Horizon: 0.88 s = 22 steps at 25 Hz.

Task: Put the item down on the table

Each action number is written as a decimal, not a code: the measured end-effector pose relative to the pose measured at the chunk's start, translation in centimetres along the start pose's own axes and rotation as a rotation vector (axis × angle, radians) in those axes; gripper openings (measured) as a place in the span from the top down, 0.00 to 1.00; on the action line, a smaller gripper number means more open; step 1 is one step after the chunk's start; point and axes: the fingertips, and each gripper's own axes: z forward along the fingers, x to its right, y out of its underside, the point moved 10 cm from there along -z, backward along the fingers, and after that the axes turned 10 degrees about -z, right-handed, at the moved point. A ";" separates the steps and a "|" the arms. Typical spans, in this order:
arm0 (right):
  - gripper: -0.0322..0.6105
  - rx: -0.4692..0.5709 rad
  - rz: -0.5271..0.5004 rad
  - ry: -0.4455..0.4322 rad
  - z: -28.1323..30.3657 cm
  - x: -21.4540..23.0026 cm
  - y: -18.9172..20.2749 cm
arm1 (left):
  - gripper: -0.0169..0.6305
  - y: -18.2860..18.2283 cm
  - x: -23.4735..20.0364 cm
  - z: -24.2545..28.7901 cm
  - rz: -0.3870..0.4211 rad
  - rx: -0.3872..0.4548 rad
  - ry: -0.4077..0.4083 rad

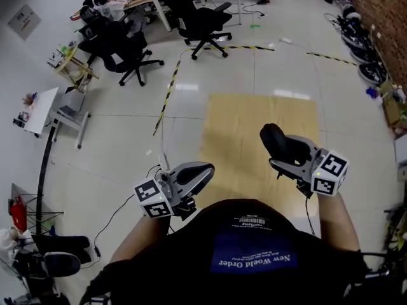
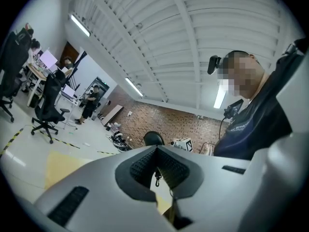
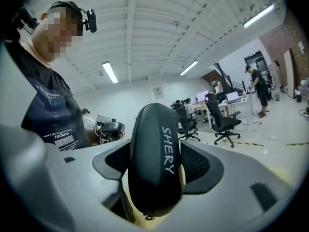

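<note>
A black oval case [image 3: 153, 158] is pinched in the right tongs [image 3: 155, 175] and held above the tan desk [image 1: 254, 126]. Its white lettering, SHERY, is seen only in the right gripper view. The left tongs [image 2: 155, 162], beside the case, are pressed together. The desk's near edge is hidden by the person's shirt [image 1: 254, 259].

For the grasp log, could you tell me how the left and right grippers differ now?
The right gripper is shut on a black SHERY case; the left gripper has its jaws meeting, with no case. The right gripper is held farther forward than the left gripper, over the tan surface. Each carries a marker cube.
</note>
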 end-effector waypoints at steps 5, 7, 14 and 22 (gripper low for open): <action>0.48 -0.032 0.007 0.090 0.3 -0.5 -1.2 | 0.99 -1.8 -2.4 0.4 0.007 -0.032 0.083; 0.48 -0.043 -0.007 0.116 0.2 -0.4 -1.9 | 0.99 -2.3 -2.9 0.4 0.004 -0.034 0.100; 0.48 -0.198 -0.262 0.211 1.6 4.0 -5.0 | 0.99 -3.5 -5.8 0.0 -0.024 -0.039 0.065; 0.48 -0.652 -0.451 0.189 9.4 10.1 7.9 | 0.99 1.1 -10.1 1.0 -0.134 -0.139 0.016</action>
